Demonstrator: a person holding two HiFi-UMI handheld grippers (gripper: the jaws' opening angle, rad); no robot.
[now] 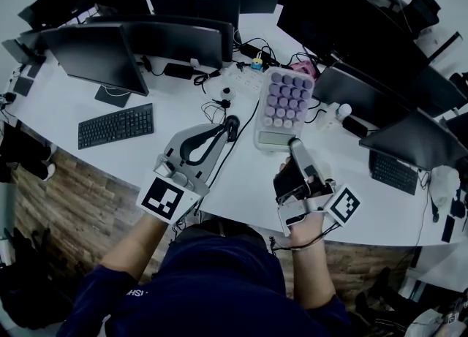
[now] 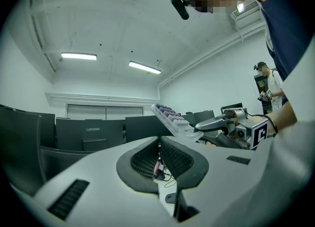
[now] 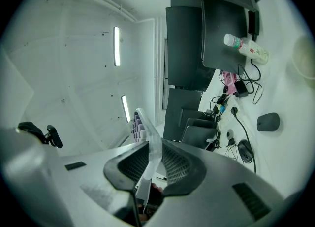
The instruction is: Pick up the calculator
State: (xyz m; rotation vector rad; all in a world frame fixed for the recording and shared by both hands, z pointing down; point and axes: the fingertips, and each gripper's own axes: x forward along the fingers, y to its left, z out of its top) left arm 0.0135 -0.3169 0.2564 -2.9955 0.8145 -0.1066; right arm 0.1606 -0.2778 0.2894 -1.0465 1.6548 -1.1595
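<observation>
A: What does the right tool (image 3: 152, 164) have?

B: Its jaws are clamped on the calculator (image 3: 147, 140) at the display end. In its own view the thin pale edge runs up between the pads, with the purple keys at the far end.

A: Is it off the worktop (image 1: 241, 189)?

B: The head view alone leaves that unclear; there the calculator just looks flat beyond the tool. The left gripper view settles it: the calculator hangs in the air, tilted, with the keyed end higher.

A: And the left tool (image 2: 158, 147)?

B: Its jaws are closed to a narrow slit with nothing between the pads. From above, it lies low over the worktop, well apart from the calculator, with its tips just beside a black mouse (image 1: 232, 125).

A: Does the right gripper view add anything?

B: It shows a white bottle (image 3: 244, 46) lying on its side near the foot of a monitor, and a tangle of cables (image 3: 231, 98) behind the calculator.

A: What about edges and room?

B: Both tools sit close to the worktop's front edge, with the person right behind it. There is bare white surface between the two tools and on towards the keyboard (image 1: 115, 125) at the left. Farther back a curved row of monitors (image 1: 183, 39) closes the worktop off, and more screens crowd the right side.
</observation>
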